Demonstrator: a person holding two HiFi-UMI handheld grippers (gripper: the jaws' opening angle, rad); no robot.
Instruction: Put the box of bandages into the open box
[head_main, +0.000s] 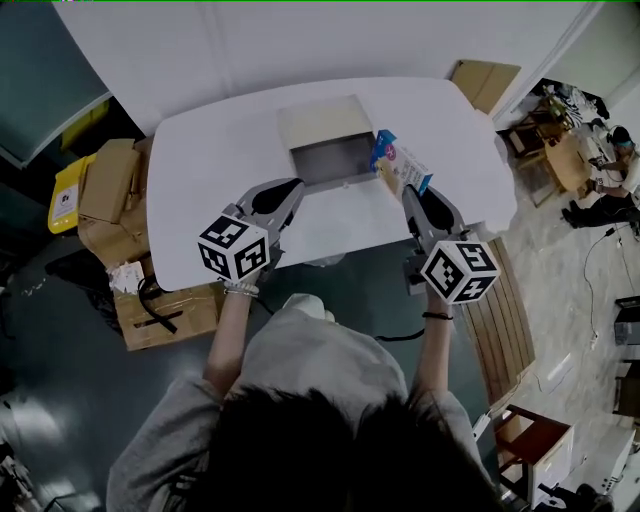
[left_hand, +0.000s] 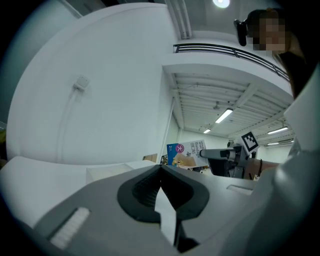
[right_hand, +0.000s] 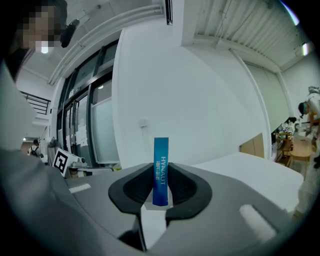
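The box of bandages (head_main: 401, 166), blue and white with a picture on its face, hangs tilted just right of the open box (head_main: 325, 146) on the white table (head_main: 210, 150). My right gripper (head_main: 398, 186) is shut on it. In the right gripper view the box's narrow blue edge (right_hand: 161, 155) stands upright between the pads of my right gripper (right_hand: 161, 174). My left gripper (head_main: 294, 187) is shut and holds nothing, its tips by the open box's front left corner. The left gripper view shows my left gripper (left_hand: 161, 168) with jaws together and the box of bandages (left_hand: 186, 154) beyond.
Cardboard boxes (head_main: 110, 205) and a yellow container (head_main: 68, 194) lie on the floor left of the table. Wooden boards (head_main: 484, 82) lean at the back right. People sit at desks (head_main: 575, 160) far right. A wooden stool (head_main: 532, 447) stands at lower right.
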